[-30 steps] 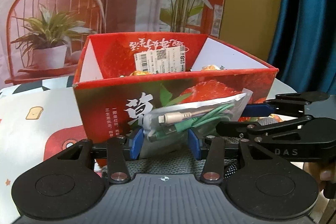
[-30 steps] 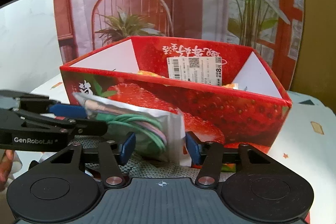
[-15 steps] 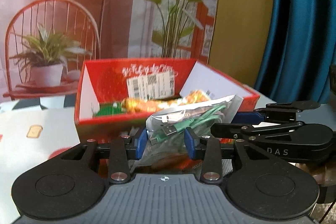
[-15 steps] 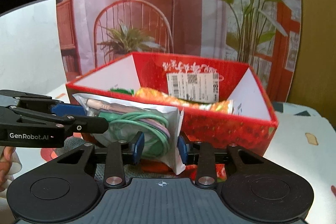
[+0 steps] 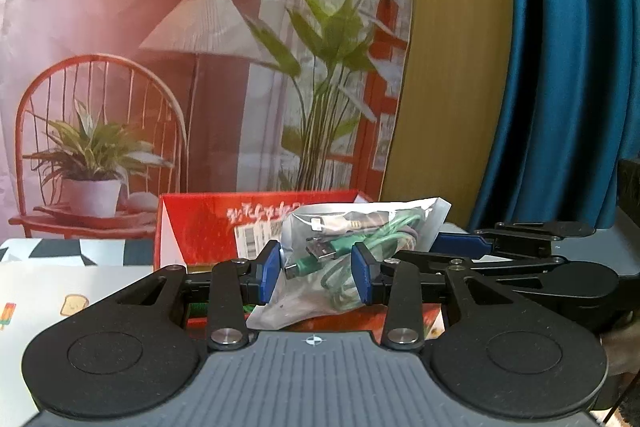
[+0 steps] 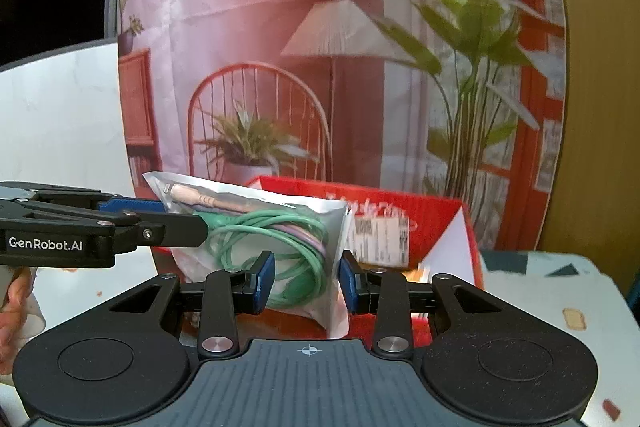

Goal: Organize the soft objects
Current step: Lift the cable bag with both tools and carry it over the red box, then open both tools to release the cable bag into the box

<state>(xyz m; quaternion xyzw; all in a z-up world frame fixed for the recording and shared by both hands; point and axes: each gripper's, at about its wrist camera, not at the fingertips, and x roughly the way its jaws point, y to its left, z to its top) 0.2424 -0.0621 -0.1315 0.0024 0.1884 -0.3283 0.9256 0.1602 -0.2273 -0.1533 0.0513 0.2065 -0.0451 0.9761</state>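
both claws clamp one clear bag [image 5: 360,247] of coiled cables, held in the air in front of the red box [image 5: 208,227]. left claw [image 5: 316,277]: blue pads pressed on the bag's lower half, centre of the left view. right claw [image 6: 306,281]: pads pinching the bag's lower part, centre of the right view; its jaws closed further onto the bag within the last second and then held steady. the left claw's jaws also closed a little onto the bag.

risk, as a judgement: the film is slick and slack, so the bag could slide out between the pads if either grip loosens. two claws pulling apart could stretch or tear the film. a sagging lower corner could catch the box's near wall on the way in.

position: the bag stands tilted between each pair of pads, top edge above them, lower corner drooping below. in the left view the right claw [image 5: 460,247] meets the bag's right edge. in the right view the left claw [image 6: 132,207] meets its upper left. the box lies behind and below, in mid-frame.
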